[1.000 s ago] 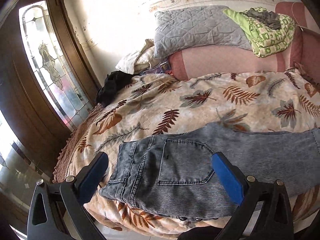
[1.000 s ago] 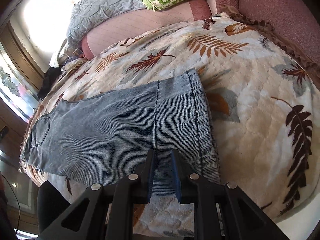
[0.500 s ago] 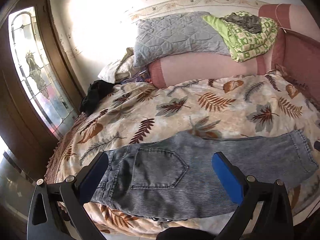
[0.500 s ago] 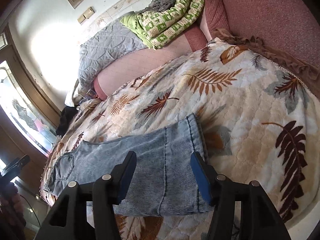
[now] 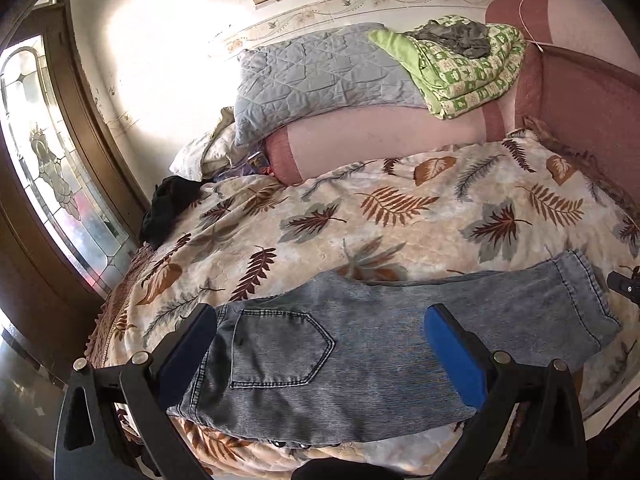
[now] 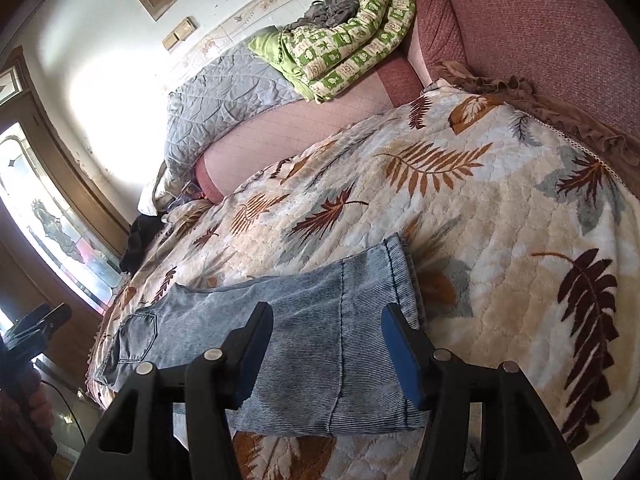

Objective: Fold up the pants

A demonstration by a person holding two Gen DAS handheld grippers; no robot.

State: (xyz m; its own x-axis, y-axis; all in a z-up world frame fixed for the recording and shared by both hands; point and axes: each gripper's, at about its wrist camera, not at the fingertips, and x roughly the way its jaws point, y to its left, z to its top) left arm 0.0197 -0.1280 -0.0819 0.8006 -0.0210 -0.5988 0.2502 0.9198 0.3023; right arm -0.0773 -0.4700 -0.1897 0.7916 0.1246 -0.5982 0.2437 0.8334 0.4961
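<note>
Right gripper (image 6: 326,346) now apart — jeans (image 5: 392,344) flat

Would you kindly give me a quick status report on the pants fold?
Both tools open, left tool over waist end, right tool over leg hems. Jeans flat on leaf blanket, lengthwise fold done, ungripped. Nothing in the way.

Both wrist views overlook the pants (image 5: 360,344) lengthwise.

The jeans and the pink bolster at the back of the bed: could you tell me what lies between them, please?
Only bare leaf-print blanket separates the jeans from the pink bolster; both wrist views show it.
</note>
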